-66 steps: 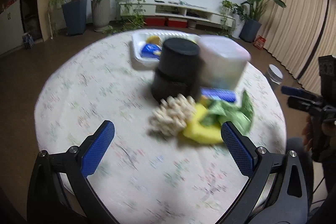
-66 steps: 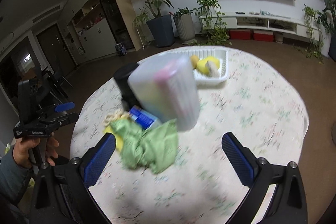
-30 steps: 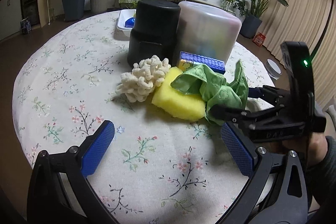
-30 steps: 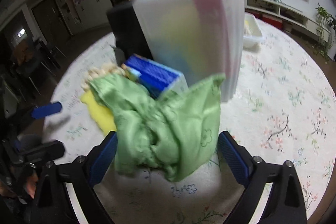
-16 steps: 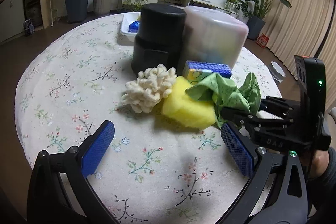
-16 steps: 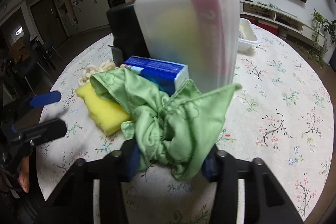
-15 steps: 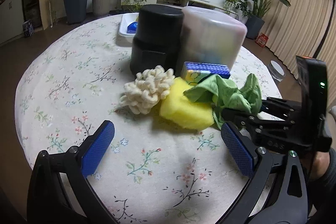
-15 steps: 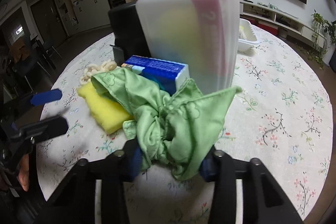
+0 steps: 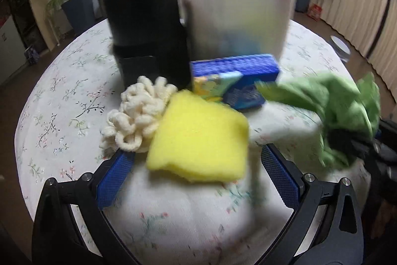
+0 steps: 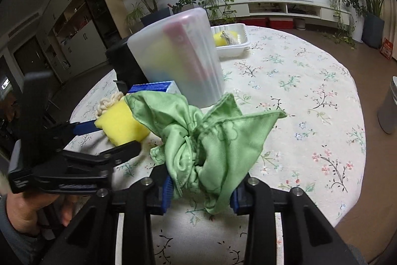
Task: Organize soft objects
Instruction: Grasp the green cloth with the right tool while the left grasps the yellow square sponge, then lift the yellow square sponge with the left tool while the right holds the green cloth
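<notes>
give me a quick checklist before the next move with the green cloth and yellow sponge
1. Right gripper clamped on crumpled green cloth: ok.
2. Cloth clear of rectangular yellow sponge: ok, apart in the left wrist view.
3. Left gripper open wide enough for the sponge: ok.
4. Sponge between the left pads: ok, not yet gripped.
5. Cream looped scrubber clear of the left pads: not ok, touching the sponge beside one pad.
6. Cloth's destination: cannot tell.

On the round floral-cloth table [image 10: 310,81] I see a translucent plastic tub [image 10: 178,61] right of a black cylindrical container [image 9: 146,34]; a blue box [image 9: 238,71] lies before them, a yellow sponge [image 9: 198,138] nearer, a cream looped scrubber [image 9: 136,116] to its left, a white tray [image 10: 235,46] behind.
</notes>
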`<state>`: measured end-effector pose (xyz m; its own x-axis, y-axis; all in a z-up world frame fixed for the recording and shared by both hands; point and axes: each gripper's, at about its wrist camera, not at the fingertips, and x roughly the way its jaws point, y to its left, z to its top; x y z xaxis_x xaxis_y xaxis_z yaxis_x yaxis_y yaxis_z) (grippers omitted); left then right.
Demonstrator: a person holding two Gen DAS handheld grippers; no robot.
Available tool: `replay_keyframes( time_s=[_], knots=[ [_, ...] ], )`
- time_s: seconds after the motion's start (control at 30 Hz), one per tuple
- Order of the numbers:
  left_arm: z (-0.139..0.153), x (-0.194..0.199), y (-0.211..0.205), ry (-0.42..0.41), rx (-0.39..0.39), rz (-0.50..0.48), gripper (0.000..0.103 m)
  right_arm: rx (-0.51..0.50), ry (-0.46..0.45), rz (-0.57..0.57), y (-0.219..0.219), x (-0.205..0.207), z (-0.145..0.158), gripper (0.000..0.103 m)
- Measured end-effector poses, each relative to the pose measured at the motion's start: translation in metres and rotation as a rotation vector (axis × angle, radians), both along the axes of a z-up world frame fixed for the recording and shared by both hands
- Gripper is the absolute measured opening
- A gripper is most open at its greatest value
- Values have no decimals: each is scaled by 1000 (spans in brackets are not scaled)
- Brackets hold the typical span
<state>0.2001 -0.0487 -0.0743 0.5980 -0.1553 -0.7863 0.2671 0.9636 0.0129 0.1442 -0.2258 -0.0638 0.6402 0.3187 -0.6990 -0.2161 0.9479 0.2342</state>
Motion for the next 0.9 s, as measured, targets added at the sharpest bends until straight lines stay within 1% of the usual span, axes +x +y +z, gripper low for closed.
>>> replay_keyframes(
  time_s=[0.03,0.07,0.1,0.13,0.17,0.2,0.27,0.47,0.6,0.67,0.7,0.73,0.8,0.83,0.9],
  knots=[
    [-1,3,4,0,-11,22,99,-12,7,9,2,1,-2,38],
    [-2,4,7,10,-20,39,77,-21,13,16,4,-1,-5,38],
    [-3,5,10,20,-39,42,69,-25,10,19,5,0,-5,38],
    [-2,4,10,20,-56,27,66,-24,5,20,4,0,-4,38],
    [-1,1,8,15,-39,21,64,-15,5,19,2,0,-4,38],
    [-1,-2,4,7,-10,13,63,-9,8,16,0,0,-4,38],
    [2,-7,1,-1,0,7,60,2,9,11,-3,1,-4,38],
    [7,-26,13,17,-68,18,59,0,2,14,-3,-3,-3,38],
    [12,-53,20,47,-93,26,59,-1,19,34,1,-5,-2,38],
    [15,-60,22,52,-112,19,59,-15,23,40,4,-8,-2,38],
    [16,-64,22,51,-133,9,59,-19,25,42,5,-9,-2,38],
    [18,-67,22,51,-173,-9,60,-21,25,44,7,-10,-3,38],
    [17,-67,26,62,-275,-49,63,-29,27,44,9,-11,-3,38],
    [13,-64,29,82,-301,-51,64,-33,29,44,10,-11,-4,38],
    [10,-60,34,75,-298,-45,64,-37,29,41,11,-13,-4,38]
  ],
)
